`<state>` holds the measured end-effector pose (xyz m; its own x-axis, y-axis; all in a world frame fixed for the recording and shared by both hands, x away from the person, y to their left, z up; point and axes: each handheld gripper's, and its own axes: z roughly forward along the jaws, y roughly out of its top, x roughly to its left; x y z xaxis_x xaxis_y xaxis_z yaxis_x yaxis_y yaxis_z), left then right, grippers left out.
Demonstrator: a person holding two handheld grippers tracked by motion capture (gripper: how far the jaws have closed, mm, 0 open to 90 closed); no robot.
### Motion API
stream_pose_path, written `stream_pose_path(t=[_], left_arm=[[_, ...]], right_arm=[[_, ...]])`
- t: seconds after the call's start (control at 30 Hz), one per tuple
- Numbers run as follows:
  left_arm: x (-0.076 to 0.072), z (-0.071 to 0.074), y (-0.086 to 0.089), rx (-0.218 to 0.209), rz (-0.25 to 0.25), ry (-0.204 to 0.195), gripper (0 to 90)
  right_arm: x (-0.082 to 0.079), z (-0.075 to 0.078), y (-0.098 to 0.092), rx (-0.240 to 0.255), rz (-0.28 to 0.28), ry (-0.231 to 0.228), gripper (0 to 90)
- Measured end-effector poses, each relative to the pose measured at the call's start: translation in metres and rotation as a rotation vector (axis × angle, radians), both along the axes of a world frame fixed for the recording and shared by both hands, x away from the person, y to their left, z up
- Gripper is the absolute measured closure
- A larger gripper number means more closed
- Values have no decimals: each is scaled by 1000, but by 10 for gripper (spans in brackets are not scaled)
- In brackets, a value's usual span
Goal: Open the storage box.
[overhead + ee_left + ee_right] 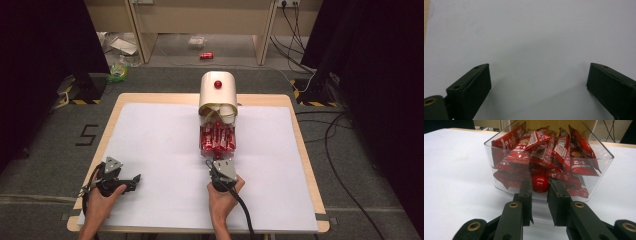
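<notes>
A clear plastic drawer (549, 192) full of red snack packets (544, 150) is seen just past the tips of the right gripper (540, 185). A small round red knob (540, 184) sits on the front wall of the drawer. The knob is caught between the two black jaws of the right gripper, and both jaws are pressed against its sides. So the knob is being gripped, and the drawer is held by it.

In the high view, the drawer (217, 148) is seen pulled out in front of a white box with a rounded top (218, 92). The box stands behind the drawer, farther away from the jaws. Another red knob (218, 84) is seen on the top of that box. The right gripper (220, 161) is pointed straight at the drawer, and it is held by the person's right hand (223, 192) just behind it.

Everything is set on a white sheet (160, 150) that is spread over a light wooden counter (305, 150).

The left gripper (131, 180) is well apart from the drawer, off to the side, and is held by the left hand (102, 197). In the left gripper view, its jaws are spread wide, with nothing between them. The bare white sheet (531, 37) is seen under them and beyond them.
</notes>
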<state>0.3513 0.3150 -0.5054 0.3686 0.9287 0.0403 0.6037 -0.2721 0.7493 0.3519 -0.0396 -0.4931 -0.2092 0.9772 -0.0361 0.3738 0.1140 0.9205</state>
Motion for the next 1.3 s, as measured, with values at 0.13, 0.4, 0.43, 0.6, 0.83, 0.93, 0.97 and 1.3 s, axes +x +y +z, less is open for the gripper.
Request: stream_pose_path(t=[0.13,0.4,0.43,0.6,0.83,0.93,0.97,1.3], left_arm=[[0,0,0,-1,0,1,50],[0,0,0,-1,-1,-1,51],[0,0,0,-1,-1,-1,51],[0,0,0,-4,-1,1,51],[0,0,0,-4,-1,1,50],[1,0,0,-5,0,3,50],[1,0,0,-5,0,3,49],[1,0,0,-5,0,3,49]], right_arm=[[-3,0,-2,10,8,-1,738],[-4,1,-11,47,42,19,700],[-4,1,-13,53,53,16,678],[-8,12,-21,14,59,-10,653],[-4,32,-38,-14,154,-28,598],[-1,37,-41,-51,193,-24,598],[-1,37,-41,-51,193,-24,598],[8,42,-40,-61,257,19,588]])
